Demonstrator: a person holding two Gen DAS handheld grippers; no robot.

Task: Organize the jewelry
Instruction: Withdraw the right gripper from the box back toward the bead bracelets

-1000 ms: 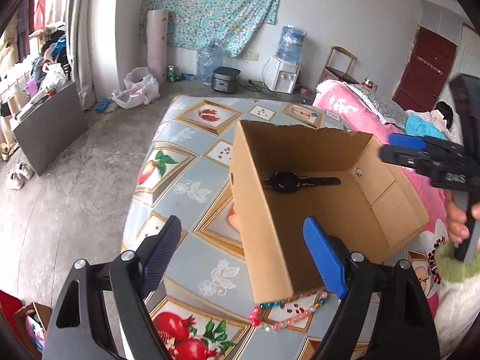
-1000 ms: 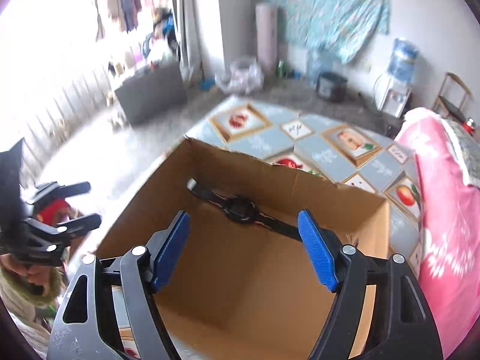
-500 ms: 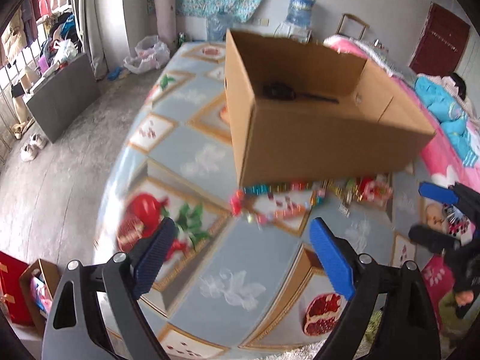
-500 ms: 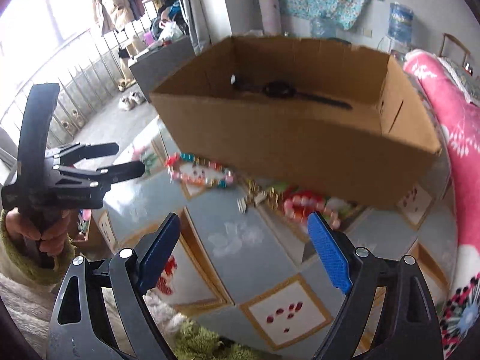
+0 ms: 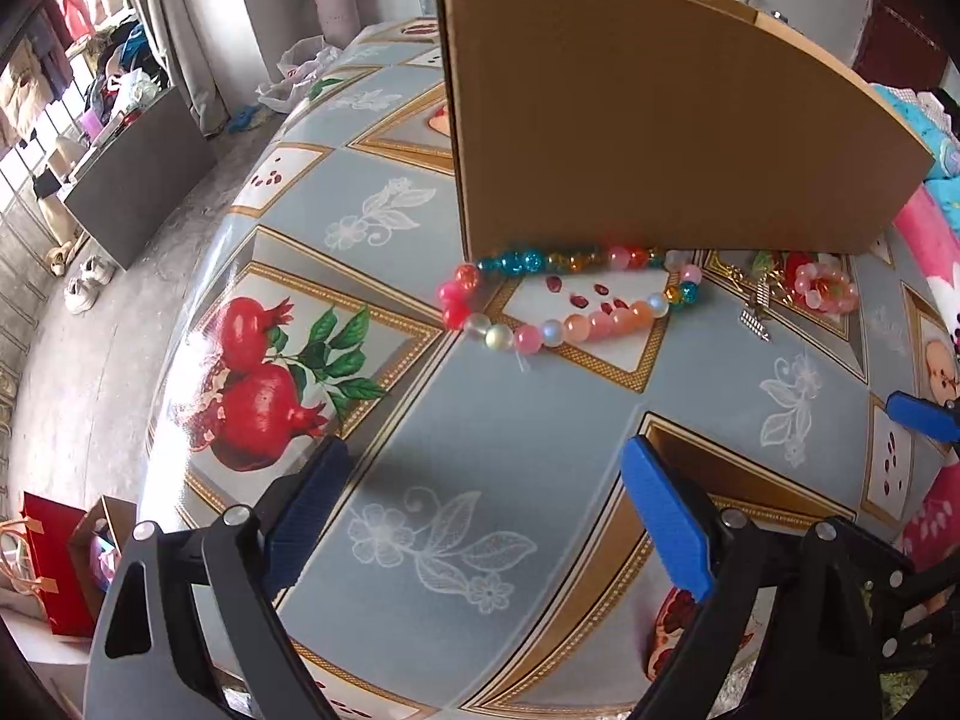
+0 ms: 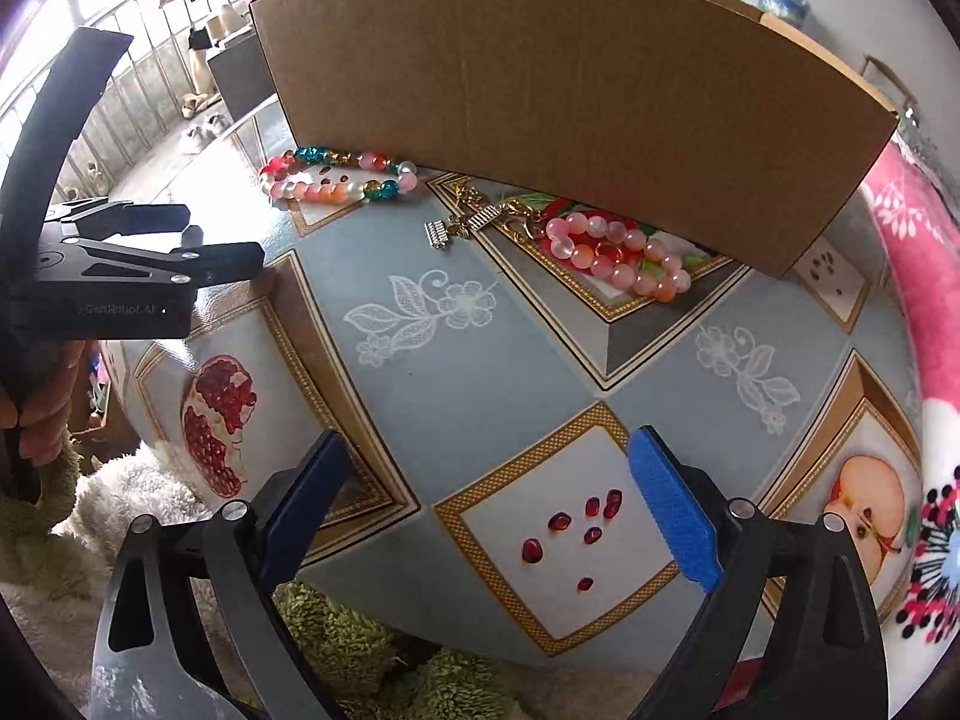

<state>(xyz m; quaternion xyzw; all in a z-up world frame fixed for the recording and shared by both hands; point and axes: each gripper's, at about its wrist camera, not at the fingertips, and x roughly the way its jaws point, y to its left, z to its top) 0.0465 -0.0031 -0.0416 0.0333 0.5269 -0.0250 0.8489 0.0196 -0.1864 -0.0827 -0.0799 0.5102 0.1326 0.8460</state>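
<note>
At far left, beyond the rounded left edge of the desk (image 5: 420,420), bare grey floor (image 5: 90,330) with white shoes (image 5: 84,285), a red bag (image 5: 51,564) low by the corner. Over the near part of the desk, the left tool (image 5: 480,516), jaws spread wide and just been opening, nothing between the blue pads, only patterned cloth beneath. Ahead of it, a wide clear stretch of desk up to the multicoloured bead bracelet (image 5: 564,300), lying flat in a loop, its far side touching the foot of the cardboard box (image 5: 660,120). Left corner of the box upright just above the red beads; near wall running rightward, closing off the far side of the desk. Further right, a small gold and silver chain piece (image 6: 465,222) on the cloth, near the box wall, apart from the first loop. Right again, a pink bead bracelet (image 6: 618,252) bunched up, partly under the box's lower edge in the right wrist view. Nearer, the right tool (image 6: 486,516), also gaping wide, jaws just been opening, empty, above a white tile with red seeds close to the near desk edge; green and white fluffy fabric (image 6: 360,648) below that edge. At far right, pink bedding (image 6: 912,276) hard against the desk's right side.
</note>
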